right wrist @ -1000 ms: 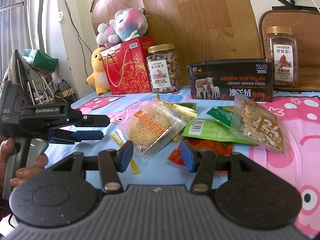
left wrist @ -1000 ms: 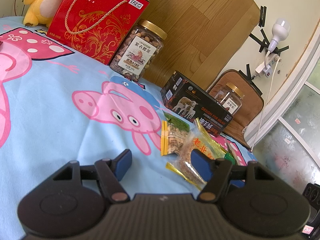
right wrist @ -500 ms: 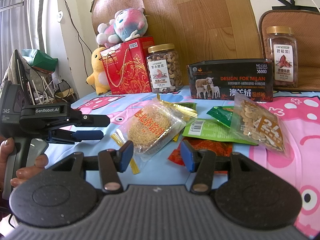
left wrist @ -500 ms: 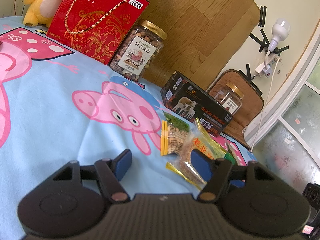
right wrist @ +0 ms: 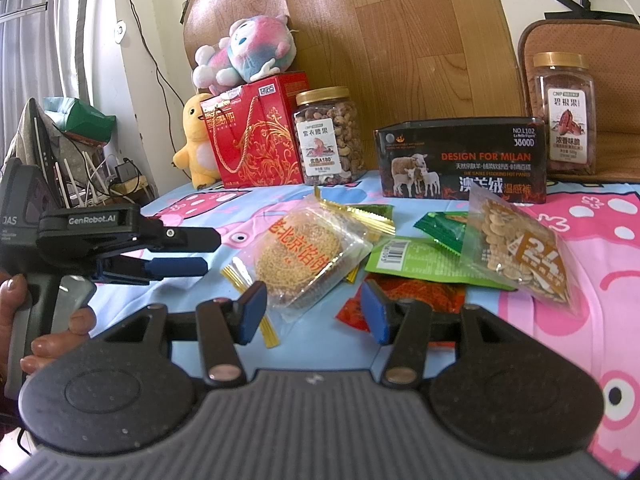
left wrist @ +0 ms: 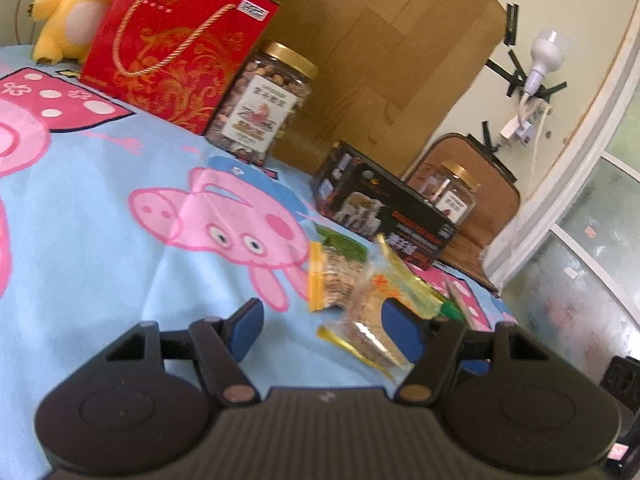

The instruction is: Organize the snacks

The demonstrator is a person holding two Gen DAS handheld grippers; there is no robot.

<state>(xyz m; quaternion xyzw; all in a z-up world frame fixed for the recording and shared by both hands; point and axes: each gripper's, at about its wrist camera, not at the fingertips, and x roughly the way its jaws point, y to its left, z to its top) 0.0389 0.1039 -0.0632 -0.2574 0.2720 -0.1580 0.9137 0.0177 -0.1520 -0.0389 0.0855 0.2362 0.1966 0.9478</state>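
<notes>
A pile of snack packets lies on the blue pig-print cloth (right wrist: 192, 208). A clear packet with a round golden cake (right wrist: 304, 256) lies at its left; it also shows in the left wrist view (left wrist: 372, 320). Beside it are a green packet (right wrist: 416, 260), a red packet (right wrist: 416, 296) and a clear bag of small biscuits (right wrist: 516, 248). My right gripper (right wrist: 314, 312) is open, just short of the cake packet. My left gripper (left wrist: 324, 324) is open and empty, its right finger next to the cake packet; it shows at the left of the right wrist view (right wrist: 180, 252).
At the back stand a red gift box (right wrist: 256, 136), a jar of cashews (right wrist: 330, 136), a black tin (right wrist: 460, 160) and a second jar (right wrist: 564, 116). Plush toys (right wrist: 244, 52) sit by the red box. A wooden board (right wrist: 400, 40) leans behind.
The left wrist view has shifted and blurred slightly as my left gripper moved a little. The right gripper and the snacks have not moved.
</notes>
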